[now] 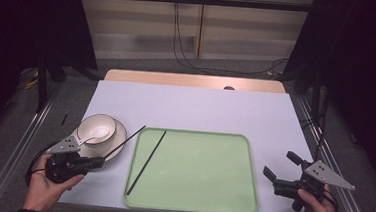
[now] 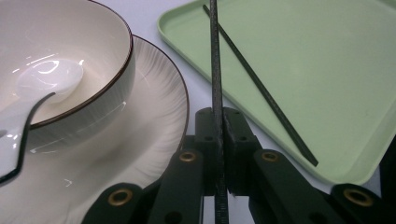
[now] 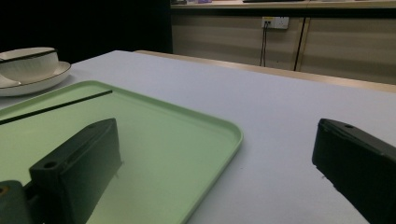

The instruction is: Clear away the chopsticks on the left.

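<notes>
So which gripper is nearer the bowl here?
Left. The left gripper, shut on a black chopstick, sits right beside the bowl and its plate. The right gripper is open across the green tray.

We find the green tray [image 1: 205, 187] bare right of the chopstick [image 1: 147, 161] lying on it; the bowl [image 1: 97, 128] and plate [image 1: 116, 142] crowd its left edge.
</notes>
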Demonstrator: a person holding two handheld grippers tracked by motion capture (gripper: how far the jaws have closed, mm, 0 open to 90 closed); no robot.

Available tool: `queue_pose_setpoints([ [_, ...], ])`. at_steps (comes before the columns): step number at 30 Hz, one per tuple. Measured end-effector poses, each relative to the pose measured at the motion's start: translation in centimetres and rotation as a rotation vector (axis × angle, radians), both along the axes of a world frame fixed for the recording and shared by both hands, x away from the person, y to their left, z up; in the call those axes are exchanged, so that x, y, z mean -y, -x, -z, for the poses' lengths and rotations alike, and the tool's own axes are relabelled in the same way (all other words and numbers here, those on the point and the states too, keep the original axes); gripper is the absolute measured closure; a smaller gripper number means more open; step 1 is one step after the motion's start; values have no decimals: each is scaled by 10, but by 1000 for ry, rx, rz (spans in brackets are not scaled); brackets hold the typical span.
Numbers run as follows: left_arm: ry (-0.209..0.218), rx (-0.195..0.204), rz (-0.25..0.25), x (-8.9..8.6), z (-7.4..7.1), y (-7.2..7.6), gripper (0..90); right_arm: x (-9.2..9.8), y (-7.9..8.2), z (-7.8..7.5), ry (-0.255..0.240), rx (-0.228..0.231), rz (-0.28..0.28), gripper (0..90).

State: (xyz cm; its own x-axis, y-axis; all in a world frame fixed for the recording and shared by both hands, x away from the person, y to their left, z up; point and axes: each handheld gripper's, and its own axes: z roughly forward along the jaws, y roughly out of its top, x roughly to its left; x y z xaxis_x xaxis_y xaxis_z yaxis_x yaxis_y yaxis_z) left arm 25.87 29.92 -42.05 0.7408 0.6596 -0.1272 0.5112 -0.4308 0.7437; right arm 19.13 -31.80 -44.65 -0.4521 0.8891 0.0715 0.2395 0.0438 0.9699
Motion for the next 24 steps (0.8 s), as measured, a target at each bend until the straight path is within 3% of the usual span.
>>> queue_pose_setpoints([
  [6, 31, -49, -56, 6, 7, 3, 857, 0, 0, 0, 1, 0, 2, 6],
  [14, 63, -64, -115, 23, 5, 6, 857, -1, 0, 0, 7, 2, -1, 5],
  [17, 55, -86, -151, 32, 5, 6, 857, 0, 0, 0, 7, 4, -2, 5],
  [19, 13, -88, -192, 39, 6, 7, 857, 0, 0, 0, 7, 3, -3, 6],
  [24, 31, -90, -169, 56, 7, 6, 857, -1, 0, 0, 9, 0, -1, 5],
])
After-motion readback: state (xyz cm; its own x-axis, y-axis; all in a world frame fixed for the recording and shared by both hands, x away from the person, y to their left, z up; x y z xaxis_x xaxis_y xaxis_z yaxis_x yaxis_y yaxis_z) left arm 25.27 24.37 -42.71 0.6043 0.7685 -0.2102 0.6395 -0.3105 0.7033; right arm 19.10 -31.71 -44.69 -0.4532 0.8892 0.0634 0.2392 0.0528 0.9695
